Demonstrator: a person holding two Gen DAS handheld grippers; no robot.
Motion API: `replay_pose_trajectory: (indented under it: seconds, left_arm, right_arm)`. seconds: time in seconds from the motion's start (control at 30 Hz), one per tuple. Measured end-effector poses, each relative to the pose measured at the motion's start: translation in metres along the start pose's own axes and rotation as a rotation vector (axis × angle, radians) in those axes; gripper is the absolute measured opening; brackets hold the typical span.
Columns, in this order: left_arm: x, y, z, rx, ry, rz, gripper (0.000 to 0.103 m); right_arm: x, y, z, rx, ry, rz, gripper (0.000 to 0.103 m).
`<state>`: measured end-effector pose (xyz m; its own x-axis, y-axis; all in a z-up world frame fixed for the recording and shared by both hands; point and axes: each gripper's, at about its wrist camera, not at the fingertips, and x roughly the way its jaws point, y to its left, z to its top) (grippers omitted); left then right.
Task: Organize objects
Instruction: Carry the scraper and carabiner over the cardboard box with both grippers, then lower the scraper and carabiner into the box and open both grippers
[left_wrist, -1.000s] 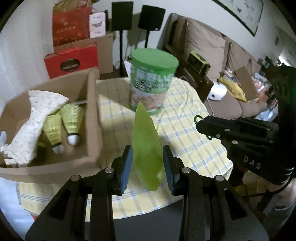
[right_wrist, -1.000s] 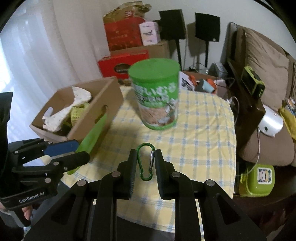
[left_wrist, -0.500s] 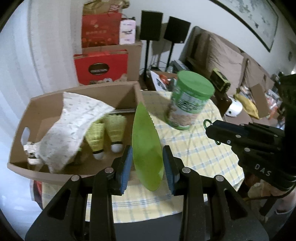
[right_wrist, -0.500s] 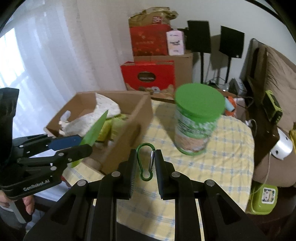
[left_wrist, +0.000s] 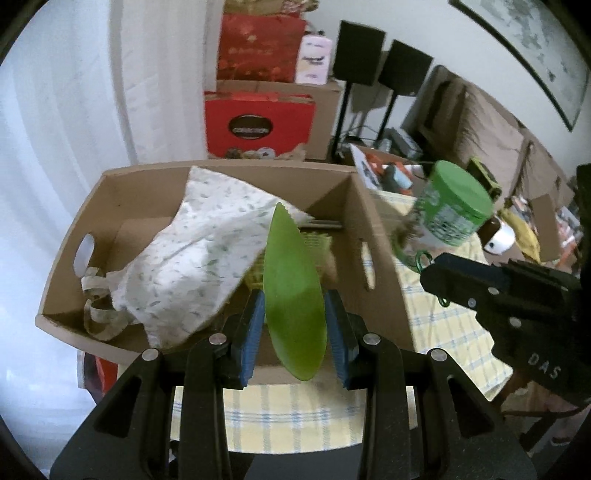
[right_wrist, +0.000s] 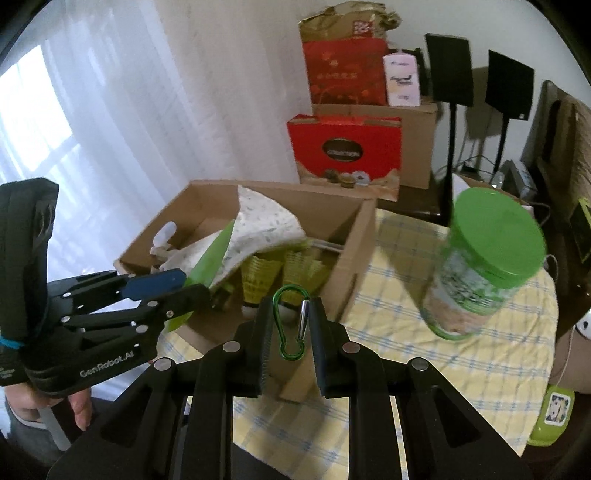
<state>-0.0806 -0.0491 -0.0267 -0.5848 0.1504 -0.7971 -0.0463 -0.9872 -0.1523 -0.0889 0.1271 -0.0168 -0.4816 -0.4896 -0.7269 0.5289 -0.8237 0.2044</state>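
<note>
My left gripper (left_wrist: 295, 325) is shut on a green plastic knife (left_wrist: 291, 295) and holds it over the near wall of an open cardboard box (left_wrist: 384, 266). The box holds a white patterned cloth bag (left_wrist: 199, 251) and yellow shuttlecocks (right_wrist: 258, 273). My right gripper (right_wrist: 290, 325) is shut on a green carabiner (right_wrist: 290, 325) and hangs above the box's right near corner (right_wrist: 347, 266). The left gripper (right_wrist: 177, 291) with the knife (right_wrist: 214, 254) also shows in the right wrist view, and the right gripper (left_wrist: 439, 273) shows in the left wrist view.
A green-lidded jar (right_wrist: 484, 262) stands on the yellow checked tablecloth (right_wrist: 461, 369) to the right of the box. Red gift boxes (right_wrist: 343, 151), a larger carton and two black speakers (right_wrist: 448, 70) stand behind. A sofa (left_wrist: 491, 147) is at the right.
Both grippers have swung left from the jar towards the box, holding the same things. The knife is now over the box wall and the carabiner is near the box's corner.
</note>
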Motion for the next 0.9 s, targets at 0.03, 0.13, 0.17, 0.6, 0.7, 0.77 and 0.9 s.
replay_pose_trajectory:
  seconds: [0.03,0.13,0.17,0.6,0.7,0.77,0.9]
  left_arm:
    - [0.003,0.003,0.0,-0.005,0.003,0.005,0.031]
    - [0.011,0.012,0.0,-0.019,0.016,0.022,0.031]
    - [0.014,0.014,-0.001,-0.021,0.021,0.025,0.031]
    - [0.034,0.021,-0.006,-0.046,0.073,0.009,0.035]
    - [0.031,0.022,-0.005,-0.059,0.059,0.003,0.047]
    - [0.027,0.021,-0.003,-0.059,0.05,0.001,0.051]
    - [0.018,0.019,0.0,-0.063,0.029,-0.006,0.055]
  right_arm:
    - [0.005,0.002,0.001,0.0,0.005,0.004,0.019]
    - [0.022,0.008,0.003,-0.01,0.029,0.01,0.019]
    - [0.028,0.01,0.003,-0.016,0.038,0.008,0.019]
    - [0.062,0.008,-0.001,-0.005,0.076,-0.023,0.025]
    - [0.054,0.007,0.001,-0.001,0.059,-0.023,0.026]
    - [0.049,0.006,0.002,0.003,0.048,-0.021,0.027]
    - [0.037,0.003,0.003,0.012,0.028,-0.026,0.028]
